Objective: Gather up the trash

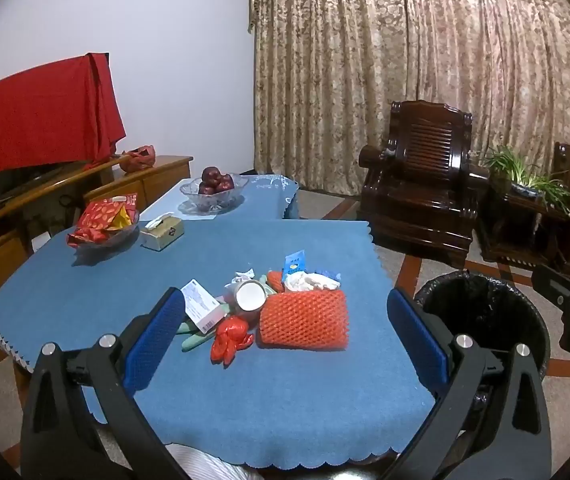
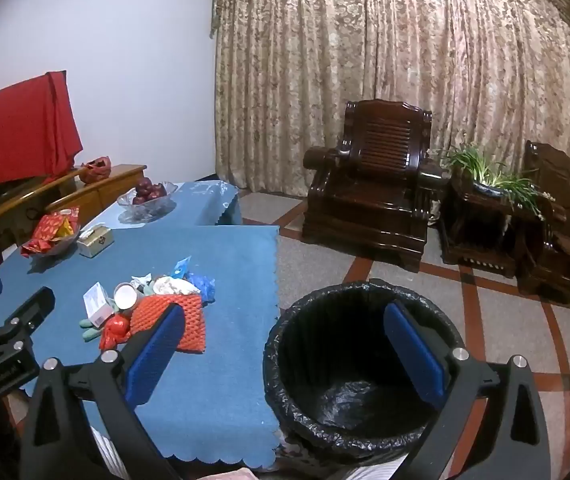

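A blue-clothed table [image 1: 285, 400] carries a trash pile [image 1: 277, 304], tissue box [image 1: 162, 233], snack bowl [image 1: 103, 224] and fruit bowl [image 1: 213, 190].

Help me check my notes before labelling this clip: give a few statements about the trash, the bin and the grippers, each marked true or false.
1. The left gripper is open and holds nothing. True.
2. The orange foam net lies inside the trash bin. False: it lies on the blue tablecloth with the other trash.
3. The trash bin is lined with a black bag. True.
4. The paper cup stands upright. False: it lies on its side, its mouth toward the camera.
5. The right gripper grips a tissue. False: it is open and empty.
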